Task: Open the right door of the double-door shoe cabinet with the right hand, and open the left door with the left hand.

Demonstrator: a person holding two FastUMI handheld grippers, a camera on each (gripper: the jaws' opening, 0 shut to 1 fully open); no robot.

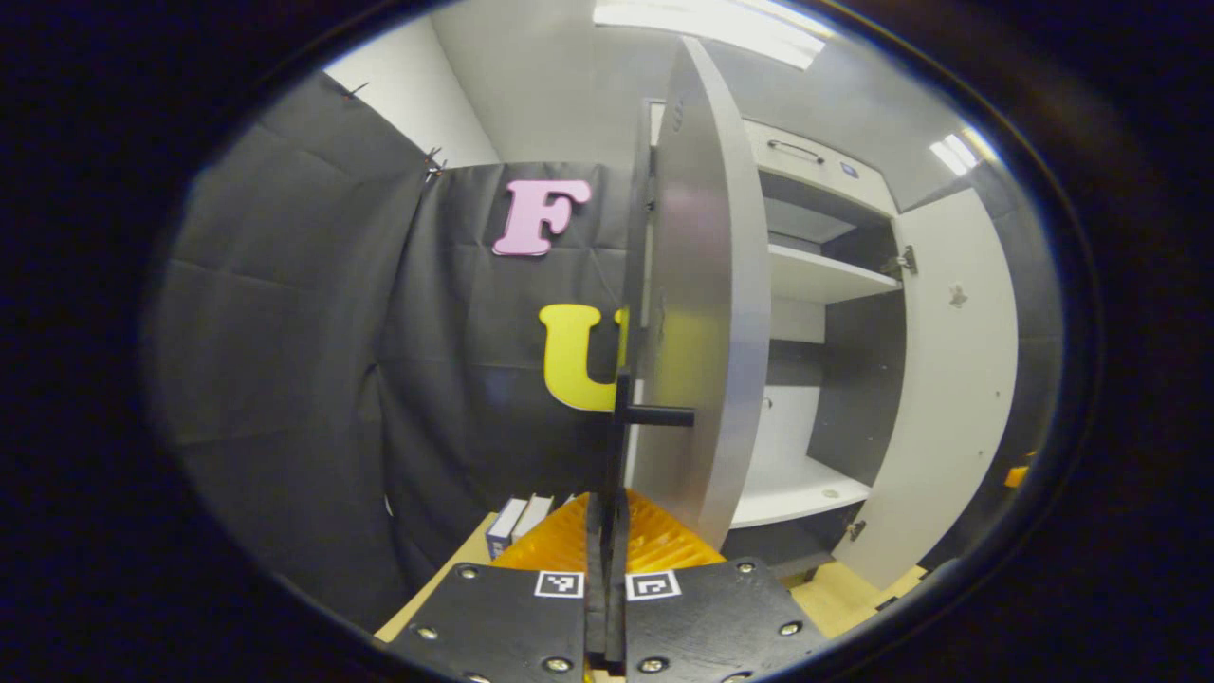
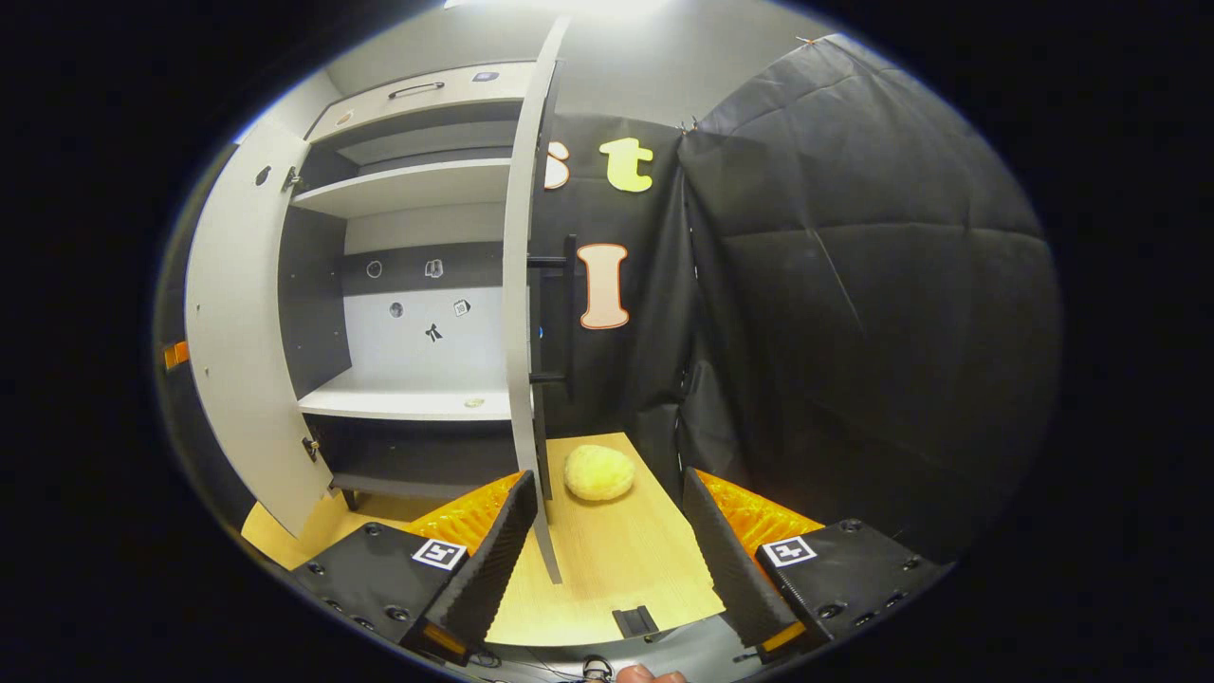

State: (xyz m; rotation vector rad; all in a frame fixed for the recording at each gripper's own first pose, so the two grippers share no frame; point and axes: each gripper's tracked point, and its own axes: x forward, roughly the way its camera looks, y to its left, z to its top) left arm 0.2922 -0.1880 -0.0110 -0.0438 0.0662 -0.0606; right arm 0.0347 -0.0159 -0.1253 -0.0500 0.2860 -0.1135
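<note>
Since both doors already stand swung out from the shoe cabinet, the task looks nearly done. Left gripper is clamped on the left door's handle, fingers together around the bar, so it can pull the left door wide. Right gripper has its fingers spread apart, holding nothing; the right door edge sits just inside its left finger. A yellow puff lies on the table beside the cabinet.

No readable text stands anywhere; the square coded markers on the claw bodies carry patterns, not words or numbers.
</note>
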